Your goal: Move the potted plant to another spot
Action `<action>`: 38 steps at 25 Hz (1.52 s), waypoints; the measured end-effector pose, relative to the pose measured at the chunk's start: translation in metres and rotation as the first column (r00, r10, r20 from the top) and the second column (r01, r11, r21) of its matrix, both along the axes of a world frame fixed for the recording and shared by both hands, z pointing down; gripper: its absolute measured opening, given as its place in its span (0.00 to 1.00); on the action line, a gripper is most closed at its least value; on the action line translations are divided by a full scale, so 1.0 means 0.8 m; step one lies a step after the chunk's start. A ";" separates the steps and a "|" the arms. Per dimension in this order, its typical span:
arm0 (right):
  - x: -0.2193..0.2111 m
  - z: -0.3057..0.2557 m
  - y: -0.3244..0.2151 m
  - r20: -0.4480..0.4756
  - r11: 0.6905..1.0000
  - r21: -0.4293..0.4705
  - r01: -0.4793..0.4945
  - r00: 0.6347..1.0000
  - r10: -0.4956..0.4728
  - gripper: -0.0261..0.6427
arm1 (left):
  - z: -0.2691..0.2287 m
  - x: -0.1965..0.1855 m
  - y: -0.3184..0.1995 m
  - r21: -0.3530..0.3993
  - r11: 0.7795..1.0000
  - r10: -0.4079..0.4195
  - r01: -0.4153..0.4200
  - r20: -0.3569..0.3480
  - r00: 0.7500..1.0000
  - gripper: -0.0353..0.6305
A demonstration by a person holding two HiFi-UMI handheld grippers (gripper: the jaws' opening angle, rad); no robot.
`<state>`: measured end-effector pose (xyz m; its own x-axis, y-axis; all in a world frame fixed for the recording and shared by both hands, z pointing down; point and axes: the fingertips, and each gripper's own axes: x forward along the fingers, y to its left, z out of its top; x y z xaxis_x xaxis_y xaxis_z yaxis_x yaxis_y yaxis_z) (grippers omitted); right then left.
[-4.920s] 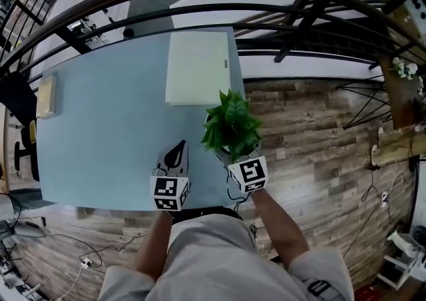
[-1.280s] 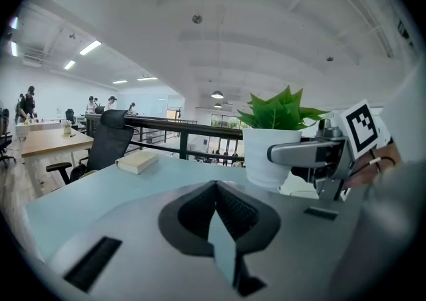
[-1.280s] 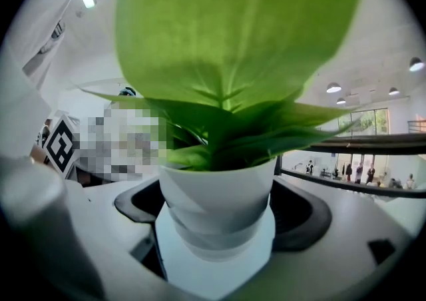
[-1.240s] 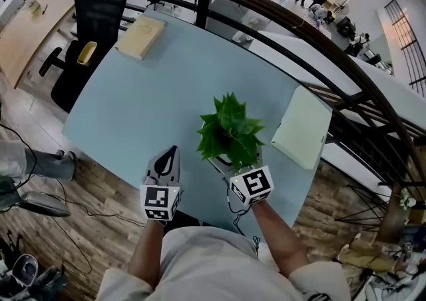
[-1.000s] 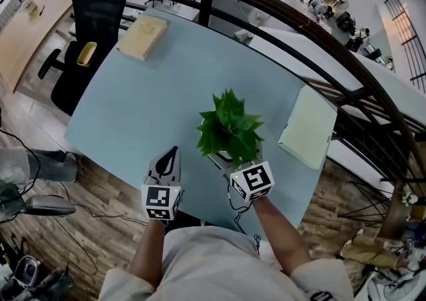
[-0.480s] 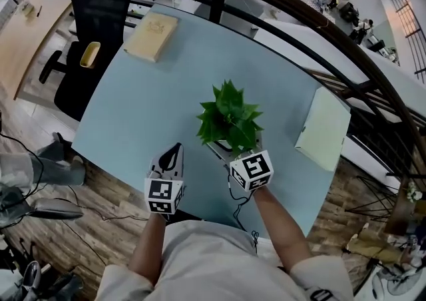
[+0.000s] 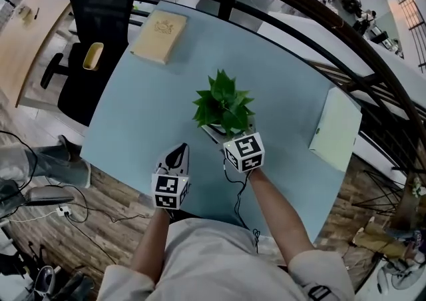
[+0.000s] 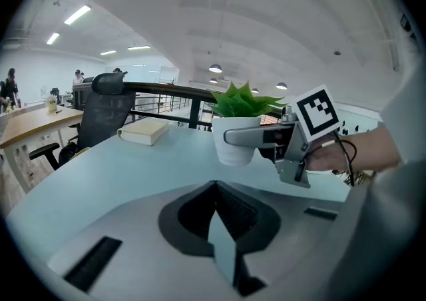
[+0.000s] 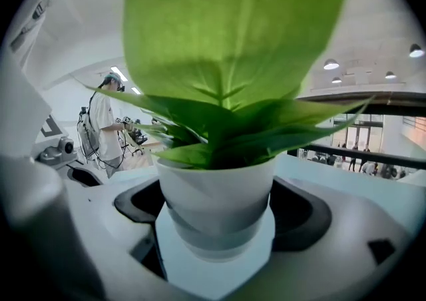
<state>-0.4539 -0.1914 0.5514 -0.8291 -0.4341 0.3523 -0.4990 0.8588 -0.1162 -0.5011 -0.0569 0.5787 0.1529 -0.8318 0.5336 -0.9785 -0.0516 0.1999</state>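
Green-leaved plant in white plastic pot: upright over mid pale-blue tabletop, straight ahead of the right tongs, which pinch the pot's sides. Left tongs: pressed together, empty, just beside, farther off.

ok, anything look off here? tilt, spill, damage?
Nothing stands out. The potted plant sits upright between the jaws of the right gripper, leaves intact, with no soil on the table. The book and the pale box lie flat, well clear of it.
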 end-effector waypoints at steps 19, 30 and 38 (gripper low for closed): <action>-0.040 0.096 -0.034 -0.107 0.992 -0.120 -0.033 0.994 0.020 0.78 | 0.058 -0.023 0.004 -0.101 0.995 -0.014 0.008 -0.062 0.998 0.07; -0.032 0.102 -0.020 -0.136 0.997 -0.069 -0.025 0.991 0.016 0.78 | 0.068 -0.018 0.003 -0.116 0.993 0.019 -0.027 -0.064 0.998 0.07; -0.022 0.116 -0.009 -0.187 0.999 -0.029 -0.034 0.982 0.028 0.79 | 0.070 -0.015 0.003 -0.119 0.992 0.029 -0.037 -0.064 0.997 0.07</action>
